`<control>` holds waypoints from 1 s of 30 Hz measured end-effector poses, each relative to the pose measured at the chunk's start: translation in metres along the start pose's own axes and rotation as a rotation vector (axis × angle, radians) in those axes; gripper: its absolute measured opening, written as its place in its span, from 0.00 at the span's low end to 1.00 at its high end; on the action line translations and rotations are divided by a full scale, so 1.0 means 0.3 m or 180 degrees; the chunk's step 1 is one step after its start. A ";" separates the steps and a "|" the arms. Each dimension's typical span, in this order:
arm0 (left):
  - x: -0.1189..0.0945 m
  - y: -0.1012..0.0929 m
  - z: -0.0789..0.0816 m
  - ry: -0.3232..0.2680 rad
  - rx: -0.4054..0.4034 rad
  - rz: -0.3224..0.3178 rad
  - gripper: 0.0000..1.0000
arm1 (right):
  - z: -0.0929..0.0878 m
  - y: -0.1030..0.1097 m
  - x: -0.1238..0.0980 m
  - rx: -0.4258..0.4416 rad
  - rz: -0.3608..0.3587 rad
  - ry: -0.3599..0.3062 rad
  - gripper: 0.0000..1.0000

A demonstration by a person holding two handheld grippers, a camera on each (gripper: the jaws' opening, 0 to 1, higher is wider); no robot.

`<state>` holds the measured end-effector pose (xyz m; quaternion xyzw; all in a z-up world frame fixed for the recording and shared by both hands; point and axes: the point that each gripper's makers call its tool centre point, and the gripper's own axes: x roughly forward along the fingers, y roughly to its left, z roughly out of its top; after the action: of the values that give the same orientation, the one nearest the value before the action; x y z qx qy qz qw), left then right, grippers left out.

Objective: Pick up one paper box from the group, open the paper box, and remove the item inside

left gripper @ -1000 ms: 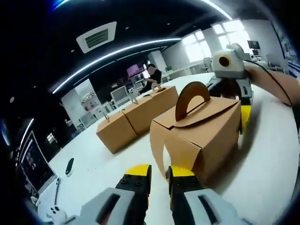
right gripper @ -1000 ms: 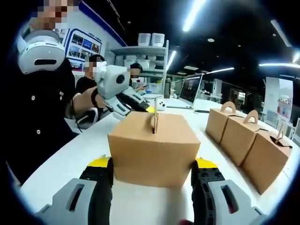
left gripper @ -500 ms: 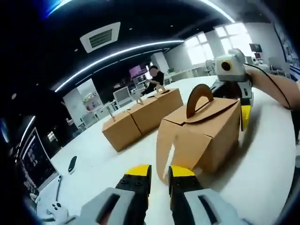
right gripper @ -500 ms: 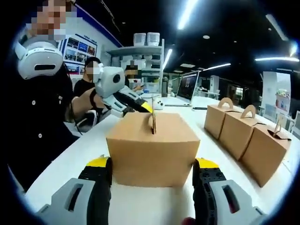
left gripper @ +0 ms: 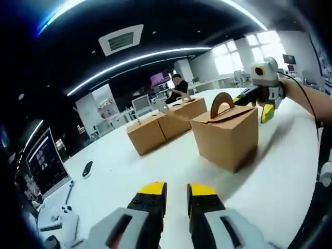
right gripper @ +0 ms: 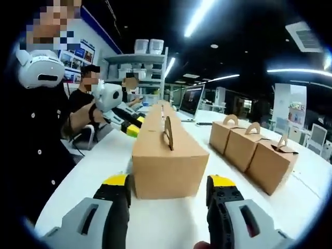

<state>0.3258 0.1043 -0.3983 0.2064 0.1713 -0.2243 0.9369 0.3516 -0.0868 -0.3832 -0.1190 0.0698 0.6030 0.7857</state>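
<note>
Both tongs backed off paper box (left gripper: 226,136); L tongs (left gripper: 176,190) nearly closed.

The paper box (right gripper: 167,158) stands shut, so its contents are hidden. In the left gripper view the farthest box of the row (left gripper: 191,107) is partly covered by its neighbours.

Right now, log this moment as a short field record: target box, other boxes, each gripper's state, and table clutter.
target box: paper box with arched handle, closed, standing on the white table, apart from the others
other boxes: row of three boxes beside it, closed
left gripper: jaws nearly together, empty, short of the box
right gripper: jaws open, empty, straddling the near end of the box without touching
clutter: white controller, laptop, dark remote
</note>
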 end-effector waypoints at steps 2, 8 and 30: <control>0.008 -0.001 -0.012 0.0000 -0.0014 -0.0048 0.20 | 0.007 0.007 -0.024 0.0009 -0.0140 0.0000 0.55; 0.011 -0.050 0.012 -0.0063 0.0040 -0.0250 0.27 | 0.033 0.018 -0.071 -0.0048 -0.0647 0.0094 0.55; 0.083 -0.185 0.096 -0.0356 -0.0069 -0.1610 0.74 | 0.171 0.136 -0.119 0.0006 -0.1562 0.0141 0.50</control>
<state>0.3260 0.0373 -0.4011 0.1342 0.1677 -0.4608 0.8611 0.3011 -0.0961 -0.3289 -0.1448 0.0567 0.3913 0.9070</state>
